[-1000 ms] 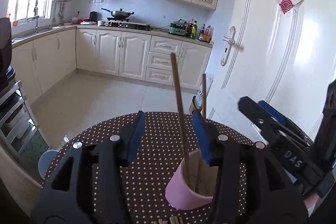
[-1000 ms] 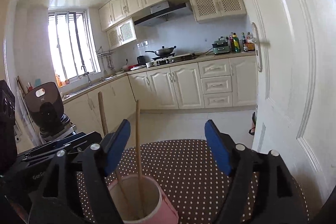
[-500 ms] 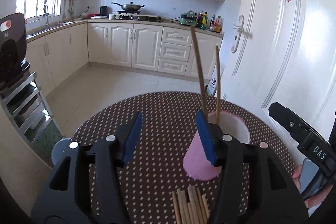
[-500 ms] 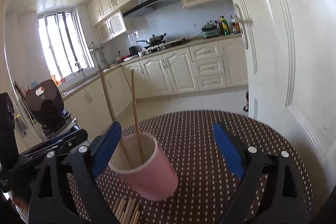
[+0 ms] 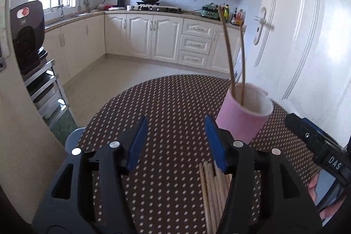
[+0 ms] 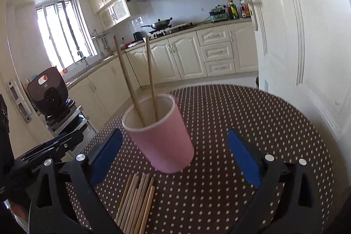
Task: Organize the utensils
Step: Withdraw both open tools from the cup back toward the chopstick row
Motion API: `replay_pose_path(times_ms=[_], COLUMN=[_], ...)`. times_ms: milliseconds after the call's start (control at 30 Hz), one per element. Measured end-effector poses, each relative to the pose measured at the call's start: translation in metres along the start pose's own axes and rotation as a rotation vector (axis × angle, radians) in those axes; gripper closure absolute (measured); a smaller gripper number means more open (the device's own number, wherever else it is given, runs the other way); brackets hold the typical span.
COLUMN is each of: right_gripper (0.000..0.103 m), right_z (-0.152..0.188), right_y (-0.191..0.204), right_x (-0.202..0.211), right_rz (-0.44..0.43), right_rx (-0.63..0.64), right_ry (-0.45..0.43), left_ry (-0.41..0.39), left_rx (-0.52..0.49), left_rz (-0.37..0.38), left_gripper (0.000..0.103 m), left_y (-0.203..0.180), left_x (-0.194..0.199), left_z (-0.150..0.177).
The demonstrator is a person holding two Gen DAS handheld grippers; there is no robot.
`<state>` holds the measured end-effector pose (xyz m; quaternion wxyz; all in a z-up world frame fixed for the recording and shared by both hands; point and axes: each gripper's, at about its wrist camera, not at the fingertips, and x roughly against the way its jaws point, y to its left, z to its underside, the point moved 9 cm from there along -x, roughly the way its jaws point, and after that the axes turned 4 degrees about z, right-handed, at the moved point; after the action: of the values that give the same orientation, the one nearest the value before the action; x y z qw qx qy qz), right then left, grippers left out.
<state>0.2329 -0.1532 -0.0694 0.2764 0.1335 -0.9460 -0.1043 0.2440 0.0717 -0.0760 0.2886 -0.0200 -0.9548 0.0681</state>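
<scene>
A pink cup (image 5: pixel 241 122) (image 6: pixel 162 142) stands on the round polka-dot table (image 5: pixel 171 98) (image 6: pixel 252 113), with two wooden chopsticks (image 5: pixel 228 52) (image 6: pixel 151 76) upright in it. A bundle of several more chopsticks (image 5: pixel 210 190) (image 6: pixel 138 201) lies flat in front of the cup. My left gripper (image 5: pixel 175 142) is open and empty, its right finger over the bundle, with the cup ahead to the right. My right gripper (image 6: pixel 175 150) is wide, its jaws opening; the cup stands just beyond its fingertips, untouched. Each gripper shows at the edge of the other's view.
A white door (image 5: pixel 307 58) stands close behind the table on the right. A grey-blue stool (image 5: pixel 72 137) and a metal rack with a black appliance (image 5: pixel 28 36) are left of the table. Kitchen cabinets (image 6: pixel 186 58) line the far wall.
Both grippers drew back from the cup and tilted down, so the cup sits farther ahead and the lying bundle has come into view. The right jaws spread wider.
</scene>
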Motion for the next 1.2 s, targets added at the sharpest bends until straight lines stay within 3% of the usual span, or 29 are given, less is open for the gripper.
replay_pose_path(times_ms=[233,667,1000,1200], right_gripper=[0.008,0.008,0.008,0.008], right_z=[0.025,0.072,0.096,0.095], right_y=[0.002,0.001,0.010,0.006], right_x=[-0.001,-0.017,-0.024,-0.023], right_rz=[0.015,0.048,0.066,0.100], right_rx=[0.000,0.023,0.054,0.052], right_ry=[0.076,0.250,0.324,0.325], left_ry=[0.079,0.201,0.254,0.272], left_rx=[0.041,0.088,0.107,0.109], left_rz=[-0.031,-0.022,0.019,0.042], left_gripper=[0.045,0.041,0.039,0.039], left_y=[0.014,0.024,0.022,0.017], left_x=[0.001,-0.004,-0.014,-0.017], left_z=[0.028,0.072,0.088,0.095])
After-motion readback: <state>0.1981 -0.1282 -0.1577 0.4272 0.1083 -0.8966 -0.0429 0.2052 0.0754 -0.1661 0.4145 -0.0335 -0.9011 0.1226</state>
